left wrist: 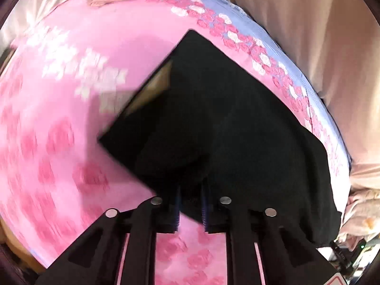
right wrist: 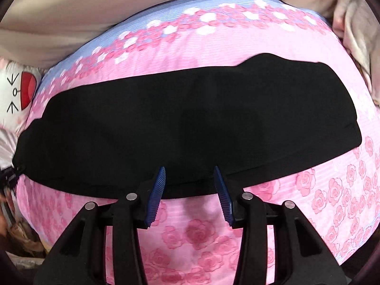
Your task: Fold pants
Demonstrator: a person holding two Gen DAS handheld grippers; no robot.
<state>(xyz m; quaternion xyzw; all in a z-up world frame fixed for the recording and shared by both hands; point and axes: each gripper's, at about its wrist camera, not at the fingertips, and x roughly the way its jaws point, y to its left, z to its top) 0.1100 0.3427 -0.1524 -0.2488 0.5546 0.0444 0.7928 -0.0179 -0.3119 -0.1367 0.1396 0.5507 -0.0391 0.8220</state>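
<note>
Black pants [right wrist: 190, 123] lie stretched sideways across a pink rose-print bedsheet [right wrist: 320, 201]. My right gripper [right wrist: 190, 171] hovers over their near edge, its blue pads [right wrist: 158, 190] open and pressing on nothing. In the left wrist view the pants [left wrist: 225, 118] show a raised, folded-over corner with a tan patch [left wrist: 152, 87] at its edge. My left gripper [left wrist: 190, 190] is shut on the black cloth at that end. The view is motion-blurred.
The sheet [left wrist: 59, 118] has a blue band with white and pink flowers along its far side. A white pillow with a red cartoon print [right wrist: 21, 90] lies at one end of the bed. Beige fabric [left wrist: 308, 35] hangs beyond the bed. Clutter sits below the bed's edge [right wrist: 23, 237].
</note>
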